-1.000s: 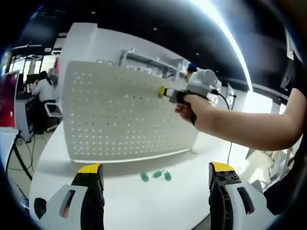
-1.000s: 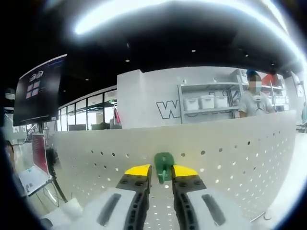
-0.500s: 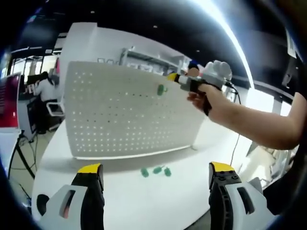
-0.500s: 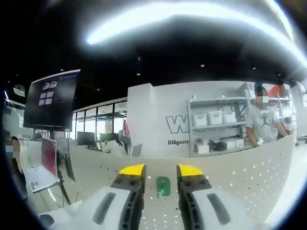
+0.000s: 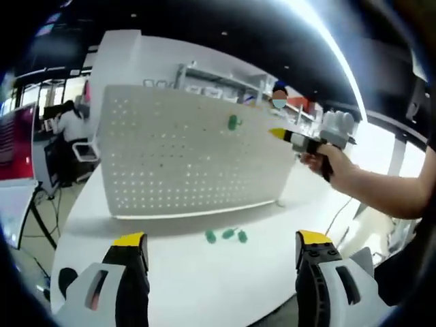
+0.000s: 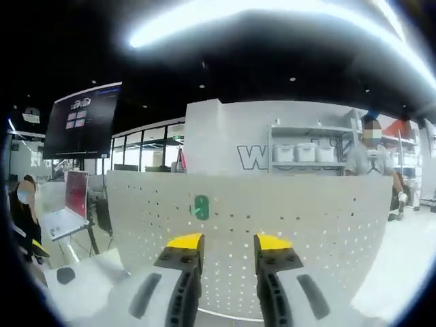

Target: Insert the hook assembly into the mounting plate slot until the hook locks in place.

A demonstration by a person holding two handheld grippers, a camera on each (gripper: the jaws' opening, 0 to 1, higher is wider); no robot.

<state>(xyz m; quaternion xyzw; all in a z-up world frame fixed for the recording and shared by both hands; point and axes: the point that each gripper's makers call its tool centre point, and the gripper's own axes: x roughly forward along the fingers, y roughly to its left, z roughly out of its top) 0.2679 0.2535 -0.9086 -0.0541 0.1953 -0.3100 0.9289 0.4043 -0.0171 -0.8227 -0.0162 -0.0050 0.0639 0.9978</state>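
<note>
Our left gripper (image 5: 221, 248) hangs low over the white table (image 5: 184, 272) with its jaws wide apart and nothing between them, facing the upright pegboard (image 5: 184, 160). In the left gripper view, the green hook (image 5: 234, 122) now sits alone near the pegboard's top edge. The right gripper (image 5: 278, 133), which a second ago was pressed against the pegboard at that spot, has drawn back to the pegboard's right, clear of it, and we cannot tell its jaw state from here. Three spare green hooks (image 5: 226, 235) lie on the table just in front of the pegboard's foot.

In the right gripper view, our right gripper (image 6: 228, 242) has its jaws parted and bare. The hook (image 6: 201, 206) they were clamping a second ago stays on the pegboard (image 6: 272, 231), upper left of centre. We judge this insertion done, though whether it has locked is too small to see.
</note>
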